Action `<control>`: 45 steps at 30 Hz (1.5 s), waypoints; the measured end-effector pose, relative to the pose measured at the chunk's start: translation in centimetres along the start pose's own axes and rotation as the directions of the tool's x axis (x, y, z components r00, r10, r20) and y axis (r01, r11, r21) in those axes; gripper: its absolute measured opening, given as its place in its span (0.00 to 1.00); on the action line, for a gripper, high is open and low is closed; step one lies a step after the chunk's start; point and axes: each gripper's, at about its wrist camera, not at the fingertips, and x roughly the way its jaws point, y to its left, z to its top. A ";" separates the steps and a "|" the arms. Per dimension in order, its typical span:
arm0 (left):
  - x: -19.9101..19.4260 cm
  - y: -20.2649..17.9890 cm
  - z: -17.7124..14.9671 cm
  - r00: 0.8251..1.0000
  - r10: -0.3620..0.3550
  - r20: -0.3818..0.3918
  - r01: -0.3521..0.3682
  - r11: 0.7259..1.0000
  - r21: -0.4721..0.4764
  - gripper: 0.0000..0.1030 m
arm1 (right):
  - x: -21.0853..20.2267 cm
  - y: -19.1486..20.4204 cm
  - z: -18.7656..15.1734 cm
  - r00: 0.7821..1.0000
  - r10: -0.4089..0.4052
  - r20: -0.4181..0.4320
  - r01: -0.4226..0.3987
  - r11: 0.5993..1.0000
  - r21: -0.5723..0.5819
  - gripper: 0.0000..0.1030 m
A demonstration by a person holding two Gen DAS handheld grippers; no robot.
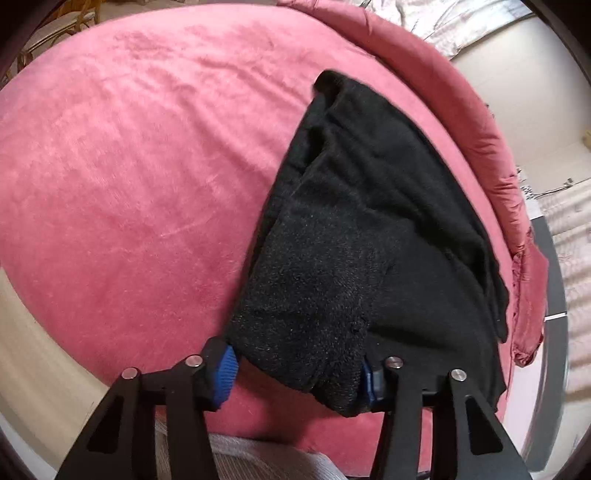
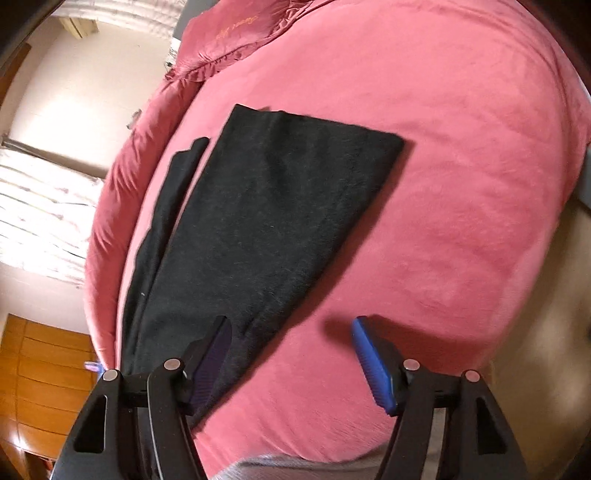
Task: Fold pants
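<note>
Black pants (image 1: 369, 221) lie on a pink bedspread (image 1: 129, 184), with wrinkled layers that run away from me. My left gripper (image 1: 299, 376) is shut on a thick bunched end of them, and the cloth fills the gap between the blue pads (image 1: 227, 373). In the right wrist view the pants (image 2: 277, 206) lie flat as a long folded panel, with a narrow strip showing along their left side. My right gripper (image 2: 290, 325) stands open. Its left finger hovers over the near edge of the pants and its right pad (image 2: 373, 365) over bare bedspread (image 2: 461, 184). Nothing is pinched between them.
The bedspread's ruffled rim (image 1: 517, 206) runs close behind the pants. Beyond the bed are pale curtains (image 2: 40, 206), a wooden dresser (image 2: 44, 369) and a chair (image 1: 62, 26). A person's grey garment (image 1: 258, 458) shows at the bottom edge.
</note>
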 end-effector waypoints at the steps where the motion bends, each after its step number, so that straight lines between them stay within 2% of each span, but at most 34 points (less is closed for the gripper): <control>1: -0.8 -0.2 -0.1 1.000 -0.014 0.021 0.014 1.000 0.008 0.48 | 0.3 0.0 0.2 1.000 -0.005 0.005 0.005 1.000 0.014 0.67; 2: -1.3 -0.2 -0.2 0.999 -0.020 0.034 0.020 1.000 0.015 0.47 | 0.4 -0.3 0.3 1.000 -0.013 0.011 0.013 0.999 0.041 0.67; 4: -2.2 -0.4 -0.2 0.998 -0.027 0.056 0.026 0.999 0.025 0.46 | 0.6 -0.9 0.9 0.999 0.020 0.038 -0.024 0.994 0.106 0.67; 8: -2.4 0.4 -0.4 0.995 -0.082 0.064 0.084 0.996 -0.025 0.46 | 0.8 -1.0 2.9 0.997 0.016 0.078 -0.025 0.992 0.126 0.67; 10: -1.8 1.0 -0.2 0.999 -0.041 0.023 0.041 0.999 -0.035 0.59 | 1.1 -1.1 3.6 0.996 0.028 0.079 -0.040 0.988 0.152 0.67; 12: -0.3 1.2 -0.3 1.000 0.011 -0.018 -0.012 0.999 -0.045 0.82 | 1.3 -0.7 4.0 0.998 0.017 0.061 -0.026 0.989 0.145 0.67; 13: 0.1 1.3 -0.5 0.999 0.006 -0.039 -0.008 0.998 -0.059 0.86 | 1.5 -0.3 4.3 0.998 0.007 0.054 -0.014 0.992 0.123 0.65; 14: 0.6 1.3 -0.5 0.997 -0.011 -0.071 0.006 0.997 -0.078 0.92 | 1.7 0.3 4.4 0.999 -0.003 0.048 -0.001 0.995 0.098 0.58; 15: 0.9 1.3 -0.4 0.996 -0.015 -0.087 0.007 0.996 -0.086 0.93 | 1.9 0.7 4.6 0.999 -0.018 0.042 0.015 0.997 0.071 0.43; 16: 1.1 1.0 -0.4 0.996 -0.004 -0.090 -0.003 0.996 -0.084 0.92 | 2.0 0.9 4.7 0.999 -0.031 0.038 0.029 0.998 0.056 0.32; 17: 1.3 0.7 -0.2 0.996 0.011 -0.089 -0.018 0.997 -0.074 0.83 | 2.4 1.0 5.0 0.998 -0.050 0.030 0.048 0.997 0.052 0.20; 18: 1.4 0.5 0.0 0.997 0.012 -0.082 -0.017 0.997 -0.069 0.51 | 2.7 0.8 5.2 0.999 -0.040 0.018 0.039 0.997 0.070 0.17; 20: 1.8 0.4 0.5 0.996 -0.025 -0.084 0.016 0.994 -0.110 0.38 | 2.8 0.3 5.4 1.000 0.008 0.018 -0.010 0.993 0.114 0.13; 21: 1.7 0.7 0.6 0.996 -0.061 -0.066 0.051 0.987 -0.149 0.35 | 2.6 0.2 5.5 0.999 0.032 0.023 -0.035 0.991 0.130 0.10; 23: 0.9 1.0 0.4 0.992 -0.121 -0.034 0.112 0.972 -0.205 0.32 | 1.7 0.6 5.6 0.996 0.082 0.045 -0.087 0.988 0.125 0.09; 26: -1.6 0.3 0.3 0.983 -0.182 0.030 0.185 0.970 -0.161 0.28 | -0.4 1.6 6.0 0.984 0.154 0.086 -0.163 0.981 0.106 0.08; 29: -5.1 -0.3 0.3 0.956 -0.274 0.102 0.287 0.948 -0.139 0.25 | -2.8 2.8 6.5 0.969 0.210 0.128 -0.221 0.972 0.080 0.06; 32: -7.7 -0.7 0.3 0.935 -0.321 0.153 0.340 0.933 -0.120 0.23 | -4.9 3.6 6.8 0.955 0.250 0.163 -0.263 0.962 0.066 0.06; 34: -8.9 -0.5 0.0 0.925 -0.337 0.173 0.358 0.927 -0.109 0.22 | -6.6 3.9 6.7 0.942 0.274 0.193 -0.288 0.956 0.052 0.06; 38: -10.1 1.6 -1.0 0.920 -0.355 0.166 0.379 0.915 -0.140 0.22 | -9.8 4.4 6.4 0.922 0.300 0.245 -0.313 0.950 0.014 0.06; 43: -9.9 2.5 -2.5 0.918 -0.373 0.133 0.392 0.903 -0.176 0.22 | -12.6 4.1 5.6 0.922 0.308 0.233 -0.313 0.950 -0.016 0.06; 45: -9.6 2.5 -2.4 0.924 -0.365 0.117 0.381 0.907 -0.177 0.22 | -12.7 4.4 6.0 0.920 0.314 0.236 -0.320 0.947 -0.014 0.06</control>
